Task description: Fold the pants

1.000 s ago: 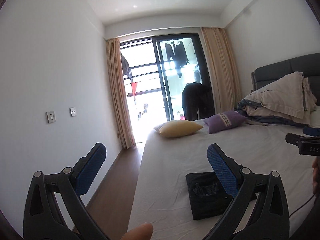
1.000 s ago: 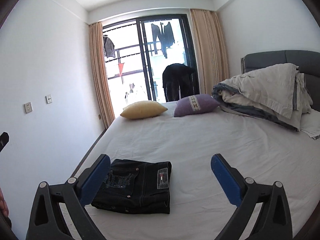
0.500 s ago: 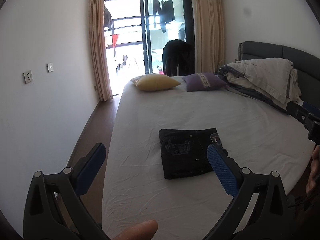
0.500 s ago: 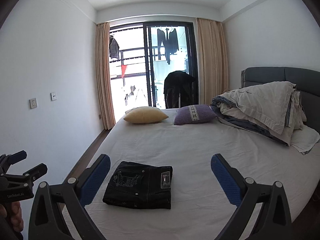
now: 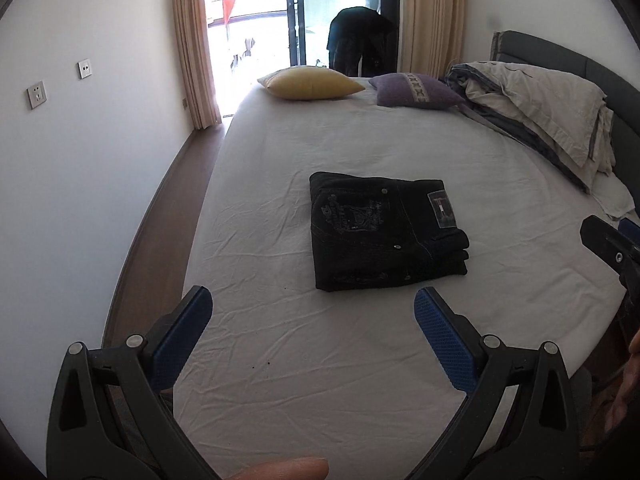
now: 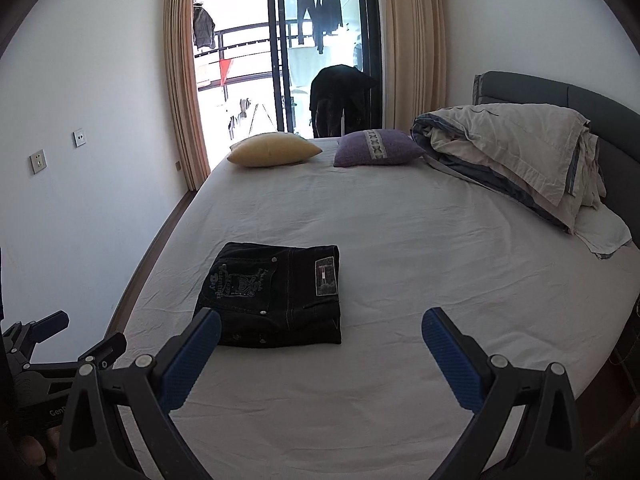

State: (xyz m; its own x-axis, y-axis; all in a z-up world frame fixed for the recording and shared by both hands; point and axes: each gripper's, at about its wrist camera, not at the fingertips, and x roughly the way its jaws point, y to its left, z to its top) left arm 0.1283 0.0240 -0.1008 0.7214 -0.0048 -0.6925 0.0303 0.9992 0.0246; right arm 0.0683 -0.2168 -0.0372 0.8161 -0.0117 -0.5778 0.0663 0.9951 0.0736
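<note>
Walls: plain white [image 6: 100, 128]
Floor: brown wood strip [image 5: 160, 216]
Bed: white-sheeted mattress [image 6: 400, 232], grey padded headboard [image 6: 560, 92]
Window: bright glass balcony door [image 6: 288, 60], beige curtains [image 6: 412, 48]

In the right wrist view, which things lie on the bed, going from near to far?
Folded black pants → yellow pillow and purple pillow, both near the far edge.

A home bedroom. A wide bed [image 6: 400, 240] with a grey headboard [image 6: 580, 96] carries two pillows [image 6: 272, 154] and a bundled duvet [image 6: 520, 148]. Curtains [image 6: 180, 80] frame a balcony door [image 6: 288, 60] with laundry [image 6: 320, 12] hanging outside.
</note>
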